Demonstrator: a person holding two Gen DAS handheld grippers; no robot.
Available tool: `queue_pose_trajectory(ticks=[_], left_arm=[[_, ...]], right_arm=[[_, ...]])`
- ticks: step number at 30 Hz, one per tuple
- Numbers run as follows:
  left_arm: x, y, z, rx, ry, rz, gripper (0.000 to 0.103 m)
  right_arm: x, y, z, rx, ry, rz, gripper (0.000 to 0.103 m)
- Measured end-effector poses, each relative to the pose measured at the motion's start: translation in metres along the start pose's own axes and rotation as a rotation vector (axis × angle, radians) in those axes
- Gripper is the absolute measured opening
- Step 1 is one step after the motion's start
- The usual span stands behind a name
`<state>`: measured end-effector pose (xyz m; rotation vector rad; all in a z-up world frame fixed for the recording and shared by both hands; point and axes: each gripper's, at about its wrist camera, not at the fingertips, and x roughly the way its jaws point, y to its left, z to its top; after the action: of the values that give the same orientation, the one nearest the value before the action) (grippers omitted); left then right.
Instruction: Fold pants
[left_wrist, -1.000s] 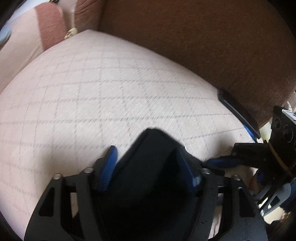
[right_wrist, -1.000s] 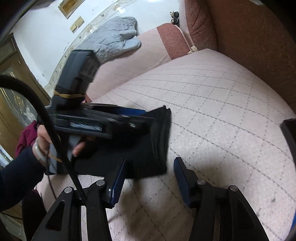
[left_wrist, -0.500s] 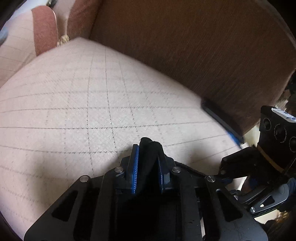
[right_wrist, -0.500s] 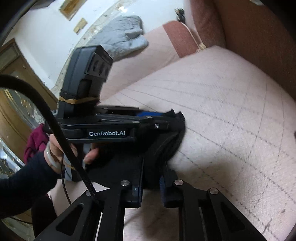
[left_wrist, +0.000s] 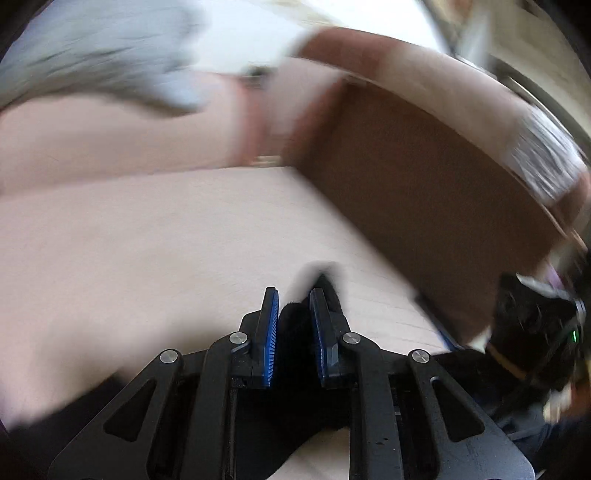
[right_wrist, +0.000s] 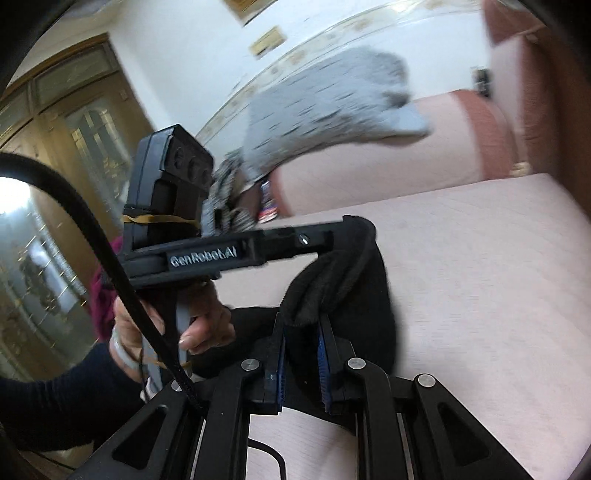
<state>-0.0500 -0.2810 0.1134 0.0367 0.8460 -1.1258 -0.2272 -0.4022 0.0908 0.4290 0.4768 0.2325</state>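
Black pants (right_wrist: 354, 273) hang lifted above a pink quilted sofa seat (right_wrist: 480, 258). My right gripper (right_wrist: 301, 328) is shut on one bunched edge of the pants, with dark cloth squeezed between its blue pads. In the same view my left gripper (right_wrist: 351, 225) comes in from the left, held by a hand (right_wrist: 207, 325), and is shut on the upper corner of the pants. In the blurred left wrist view my left gripper (left_wrist: 293, 299) pinches black pants (left_wrist: 295, 321) cloth between its blue pads over the seat (left_wrist: 147, 258).
A brown sofa backrest (left_wrist: 424, 206) rises at the right. A grey garment (right_wrist: 332, 96) lies on the pink armrest (right_wrist: 388, 162) beyond the seat. A wooden cabinet with glass doors (right_wrist: 55, 155) stands at the left. A dark sleeve (right_wrist: 55, 402) reaches in low left.
Both grippers went from open around the pants edge to shut on it, then rose off the seat with the cloth. The left wrist view swung towards the armrest and blurred.
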Motion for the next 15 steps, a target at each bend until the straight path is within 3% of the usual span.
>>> queue_pose_trajectory(ticks=[4,8,10,11,13,15], left_arm=[[-0.031,0.061,-0.041,-0.185,0.024,0.14,0.016],[-0.055,0.096,-0.076,-0.312,0.024,0.18,0.016],[-0.063,0.103,-0.087,-0.344,0.005,0.197,0.02],[-0.068,0.103,-0.093,-0.355,-0.002,0.198,0.024],[-0.069,0.103,-0.101,-0.38,-0.001,0.181,0.051],[-0.067,0.106,-0.103,-0.39,0.003,0.168,0.051]], right_arm=[[0.071,0.032,-0.017,-0.024,0.108,0.041,0.014],[0.144,0.048,-0.049,-0.019,0.257,0.042,0.014],[0.16,0.046,-0.057,0.0,0.287,0.026,0.014],[0.158,0.045,-0.055,0.001,0.269,0.031,0.018],[0.147,0.042,-0.05,0.023,0.282,0.078,0.034],[0.128,0.033,-0.042,0.051,0.259,0.104,0.047]])
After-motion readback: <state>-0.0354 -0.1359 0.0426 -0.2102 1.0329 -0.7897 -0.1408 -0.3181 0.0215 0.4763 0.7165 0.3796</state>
